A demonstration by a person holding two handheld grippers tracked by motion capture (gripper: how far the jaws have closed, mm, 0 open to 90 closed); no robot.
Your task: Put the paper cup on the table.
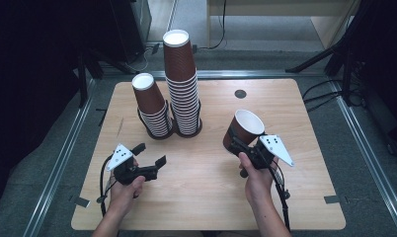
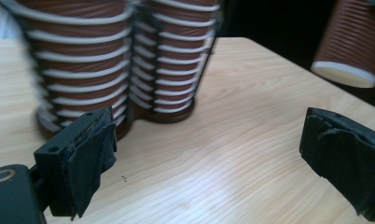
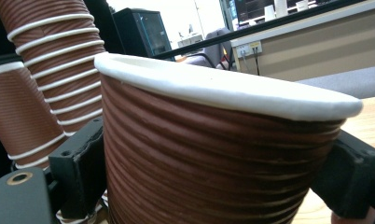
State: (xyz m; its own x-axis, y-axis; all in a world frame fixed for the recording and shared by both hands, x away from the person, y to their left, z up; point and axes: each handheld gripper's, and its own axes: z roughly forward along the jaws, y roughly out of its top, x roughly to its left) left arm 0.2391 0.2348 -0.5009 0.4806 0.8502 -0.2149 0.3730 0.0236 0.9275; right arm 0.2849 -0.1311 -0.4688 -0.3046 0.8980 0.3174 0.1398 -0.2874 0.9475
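Observation:
Two stacks of upside-down brown ribbed paper cups stand at the table's back left: a tall stack (image 1: 182, 84) and, to its left, a shorter stack (image 1: 152, 106). My right gripper (image 1: 237, 144) is shut on a single brown cup (image 1: 245, 127), held above the table with its white mouth tilted up. In the right gripper view the cup (image 3: 213, 154) sits between both fingers (image 3: 78, 163). My left gripper (image 1: 151, 154) is open in front of the stacks, with nothing in it. The left gripper view looks past the left gripper (image 2: 209, 156) at the bases of the stacks (image 2: 78, 65).
The wooden table (image 1: 211, 197) has a small black round hole (image 1: 240, 94) at its back right. Black ring holders (image 1: 186, 132) surround the stack bases. Metal floor rails (image 1: 63, 153) run along both sides, and cables (image 1: 325, 94) lie on the floor at the right.

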